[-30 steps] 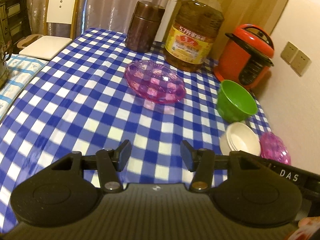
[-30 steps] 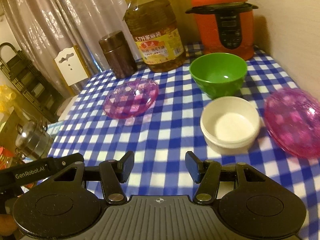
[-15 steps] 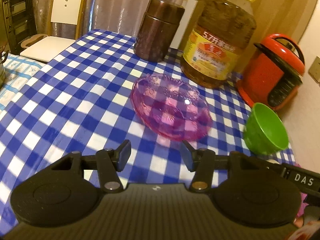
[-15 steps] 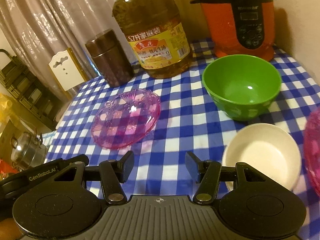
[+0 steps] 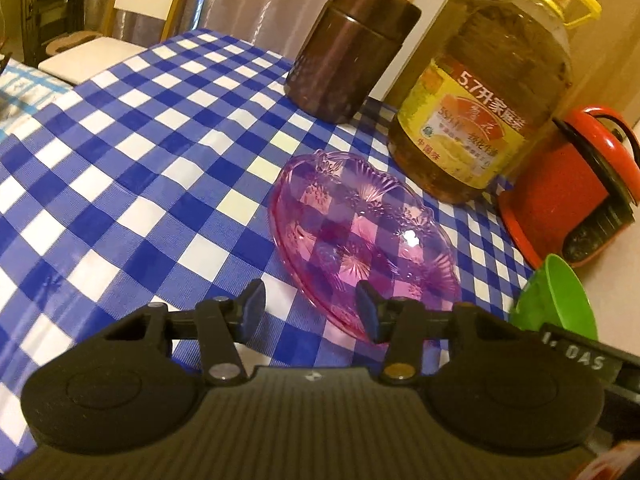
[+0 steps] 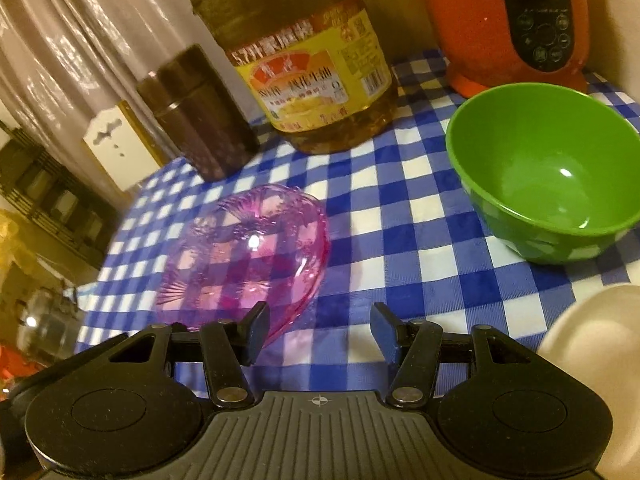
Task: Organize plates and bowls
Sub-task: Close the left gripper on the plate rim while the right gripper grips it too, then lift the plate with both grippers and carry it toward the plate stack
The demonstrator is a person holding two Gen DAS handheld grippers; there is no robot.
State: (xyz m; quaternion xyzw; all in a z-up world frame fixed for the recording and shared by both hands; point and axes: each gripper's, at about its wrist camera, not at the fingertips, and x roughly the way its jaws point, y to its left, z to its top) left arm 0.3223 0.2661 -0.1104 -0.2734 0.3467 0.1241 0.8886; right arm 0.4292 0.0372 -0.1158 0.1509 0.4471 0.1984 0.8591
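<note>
the left gripper (image 5: 310, 306) hangs low over the counter (image 5: 132, 152), which wears a blue and white checked cloth, and its fingers (image 5: 253, 306) stand wide apart with nothing between them. the near rim of the pink glass plate (image 5: 360, 240) lies just beyond those fingers, and the right-hand fingertip overlaps that rim in the left wrist view; whether it touches cannot be told. the plate sits flat on the cloth, near the middle of the counter.

behind the plate, at the far side, stands a brown jar (image 5: 348, 60), and to its right a big oil bottle (image 5: 484, 112) with a yellow label and yellow handle. farther right is a red cooker (image 5: 568, 196), and near it, at the right edge, the green bowl (image 5: 556, 300), partly cut off by the gripper body.

the right gripper (image 6: 320, 330) is also held low, fingers (image 6: 256, 330) spread wide and empty. in its view the pink plate (image 6: 248, 256) lies to the left, just past the left fingertip, the green bowl (image 6: 548, 172) stands upright to the far right, well apart from the plate, and a white bowl (image 6: 596, 344) shows at the near right edge. the oil bottle (image 6: 308, 64), the jar (image 6: 200, 116) and the cooker (image 6: 512, 20) line the far side.
</note>
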